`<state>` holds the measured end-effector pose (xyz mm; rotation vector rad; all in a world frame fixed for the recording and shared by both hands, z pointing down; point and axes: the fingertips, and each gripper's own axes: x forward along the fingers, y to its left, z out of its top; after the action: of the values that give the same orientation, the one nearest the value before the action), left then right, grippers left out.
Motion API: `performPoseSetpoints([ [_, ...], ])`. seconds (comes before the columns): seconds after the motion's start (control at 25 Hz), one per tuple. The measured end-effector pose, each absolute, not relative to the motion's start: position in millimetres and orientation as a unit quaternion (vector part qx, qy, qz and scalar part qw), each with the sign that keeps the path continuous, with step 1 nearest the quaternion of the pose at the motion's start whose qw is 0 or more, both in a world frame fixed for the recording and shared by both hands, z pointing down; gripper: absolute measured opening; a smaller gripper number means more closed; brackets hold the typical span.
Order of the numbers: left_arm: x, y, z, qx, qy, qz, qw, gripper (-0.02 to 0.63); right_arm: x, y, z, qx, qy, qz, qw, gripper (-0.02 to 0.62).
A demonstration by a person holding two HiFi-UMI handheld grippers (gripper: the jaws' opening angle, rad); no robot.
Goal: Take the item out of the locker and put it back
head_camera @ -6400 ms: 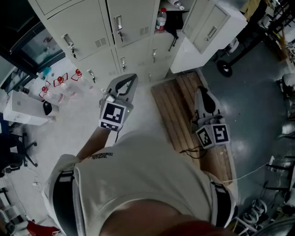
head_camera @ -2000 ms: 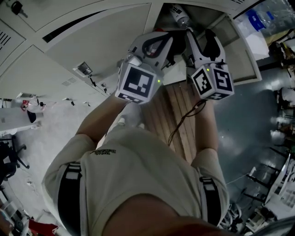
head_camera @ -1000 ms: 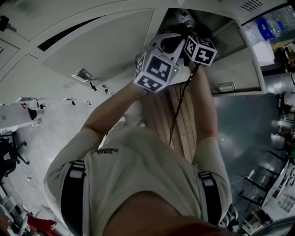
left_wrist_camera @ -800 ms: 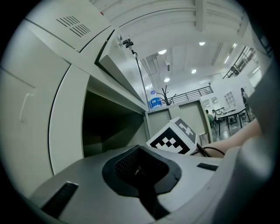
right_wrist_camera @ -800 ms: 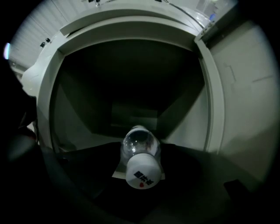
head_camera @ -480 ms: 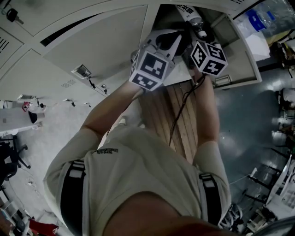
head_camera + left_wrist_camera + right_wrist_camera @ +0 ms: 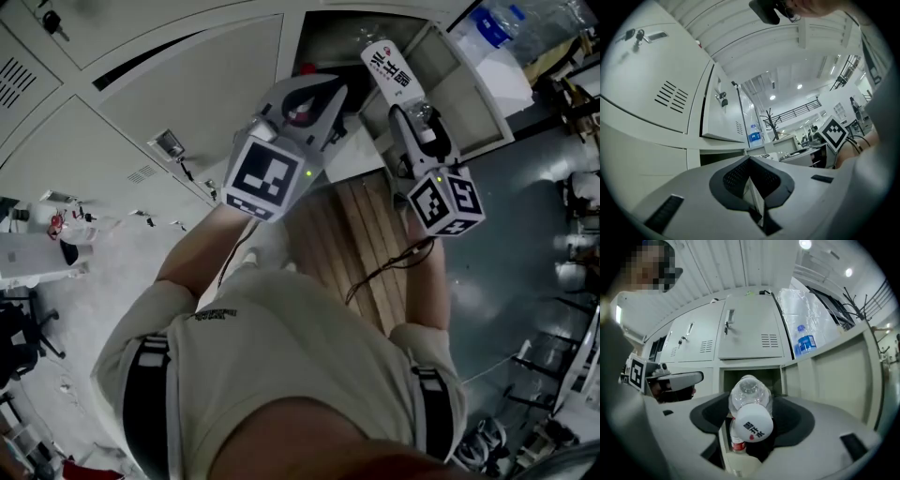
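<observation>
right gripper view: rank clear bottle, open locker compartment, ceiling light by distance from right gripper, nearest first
1. Clear bottle: centre, gripped between the jaws.
2. Open locker compartment: straight ahead, behind the bottle.
3. Ceiling light: top edge, far overhead.

The locker (image 7: 330, 28) is standing open and dark inside (its depth cannot be made out). Its door (image 7: 464, 89) is jutting out, walling off the right side. The left gripper (image 7: 328, 94) is hanging before the opening's left half, and the bottle (image 7: 394, 73), clamped in the right gripper (image 7: 418, 120), is crowding the middle. Closed doors (image 7: 187, 84) are blocking the left.
</observation>
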<state>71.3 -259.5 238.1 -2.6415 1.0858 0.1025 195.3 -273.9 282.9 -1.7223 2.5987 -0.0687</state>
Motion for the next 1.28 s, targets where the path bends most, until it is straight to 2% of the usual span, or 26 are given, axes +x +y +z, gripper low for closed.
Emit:
performPoseSetpoints([
  [0.24, 47.9, -217.7, 231.0, -0.914, 0.371, 0.048, 0.155, 0.012, 188.2, -206.5, 277.1, -0.539, 0.842, -0.015, 0.013, 0.293],
  [0.48, 29.2, -183.6, 251.9, -0.919, 0.368, 0.039, 0.138, 0.012, 184.1, -163.0, 292.3, -0.553, 0.833, -0.007, -0.015, 0.293],
  [0.84, 18.3, -179.4, 290.8, -0.921, 0.379, 0.005, 0.086, 0.012, 166.7, -151.6, 309.6, -0.540, 0.840, -0.055, 0.015, 0.293],
  [1.28, 15.4, -183.0, 290.3, -0.919, 0.386, 0.004, 0.080, 0.012, 160.6, -153.6, 303.4, -0.533, 0.844, -0.047, 0.023, 0.293],
])
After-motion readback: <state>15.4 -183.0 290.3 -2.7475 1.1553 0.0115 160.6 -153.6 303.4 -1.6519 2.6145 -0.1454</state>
